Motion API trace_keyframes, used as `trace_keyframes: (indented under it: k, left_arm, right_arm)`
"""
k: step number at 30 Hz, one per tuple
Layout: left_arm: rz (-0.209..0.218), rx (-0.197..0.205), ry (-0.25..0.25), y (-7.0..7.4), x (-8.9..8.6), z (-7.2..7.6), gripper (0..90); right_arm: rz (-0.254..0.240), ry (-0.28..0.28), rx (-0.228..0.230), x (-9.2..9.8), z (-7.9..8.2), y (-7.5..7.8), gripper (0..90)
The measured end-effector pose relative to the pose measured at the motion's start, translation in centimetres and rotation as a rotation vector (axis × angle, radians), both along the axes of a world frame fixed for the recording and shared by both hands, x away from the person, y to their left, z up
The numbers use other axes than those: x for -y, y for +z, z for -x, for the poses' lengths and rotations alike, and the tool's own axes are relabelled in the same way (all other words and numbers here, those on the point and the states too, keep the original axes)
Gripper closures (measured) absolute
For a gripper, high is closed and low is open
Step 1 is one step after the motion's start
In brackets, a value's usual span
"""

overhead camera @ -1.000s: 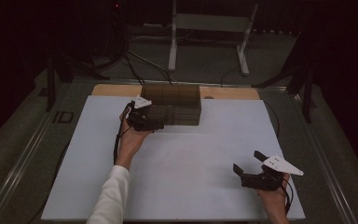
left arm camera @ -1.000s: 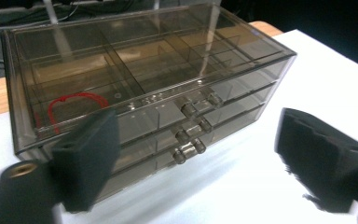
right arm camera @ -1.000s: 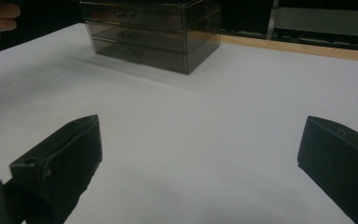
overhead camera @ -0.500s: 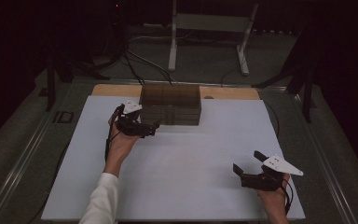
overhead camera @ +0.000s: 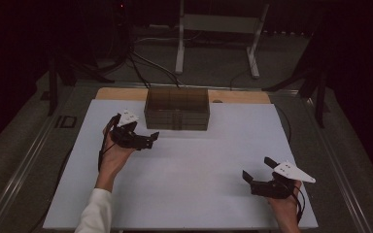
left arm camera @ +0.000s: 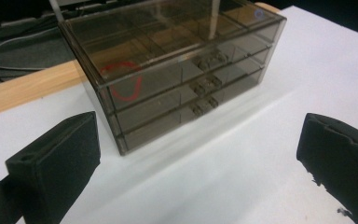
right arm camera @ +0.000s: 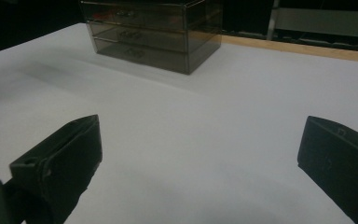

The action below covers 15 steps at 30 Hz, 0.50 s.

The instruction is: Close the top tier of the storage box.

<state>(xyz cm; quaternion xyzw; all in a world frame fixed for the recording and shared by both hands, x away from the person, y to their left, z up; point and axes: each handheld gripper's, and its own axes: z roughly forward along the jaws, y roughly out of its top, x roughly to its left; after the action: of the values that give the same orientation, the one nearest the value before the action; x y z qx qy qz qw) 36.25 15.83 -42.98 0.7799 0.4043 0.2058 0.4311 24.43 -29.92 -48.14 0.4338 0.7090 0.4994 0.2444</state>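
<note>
the smoked translucent plastic three-drawer organiser box (overhead camera: 177,108) sits at the far centre of the white table sheet (overhead camera: 189,194), its back edge by the bare wooden strip (overhead camera: 121,93). all three drawers look pushed in flush, small moulded handles (left arm camera: 208,84) stacked down the middle of the front. a red ring-shaped thing (left arm camera: 122,82) shows through the wall at the box's left end, which drawer i can't tell. placing the box far and front-facing keeps the handles reachable from the near side.

left gripper (overhead camera: 146,141) hovers just left of and slightly nearer than the box's left front corner, close but apart. its jaws have just been opening and now stand wide apart, nothing between them. the left gripper view looks down across that corner toward the handles. left hand (overhead camera: 112,158) is palm up under the tool, forearm and white sleeve (overhead camera: 94,213) coming in from the near edge, tool pointing right.

right gripper (overhead camera: 247,177) is parked near the near right corner, well apart from the box, jaws spread, empty, aimed left and far. right hand (overhead camera: 284,206) low at the sheet's edge. likely idle while the left works the drawers.
</note>
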Motion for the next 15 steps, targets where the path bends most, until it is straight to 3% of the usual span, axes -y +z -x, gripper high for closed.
trace_keyframes:
  k: [5, 15]
  left_arm:
    - [-0.016, -0.003, -0.003, -0.1, -0.5, 0.6, 1.0]
    - [0.008, 0.022, -0.014, 0.1, -1.4, 1.9, 1.1]
  right_arm:
    - [0.000, 0.000, 0.000, 0.0, 0.0, 0.0, 0.0]
    - [0.002, 0.003, 0.001, -0.1, 0.0, 0.0, 0.0]
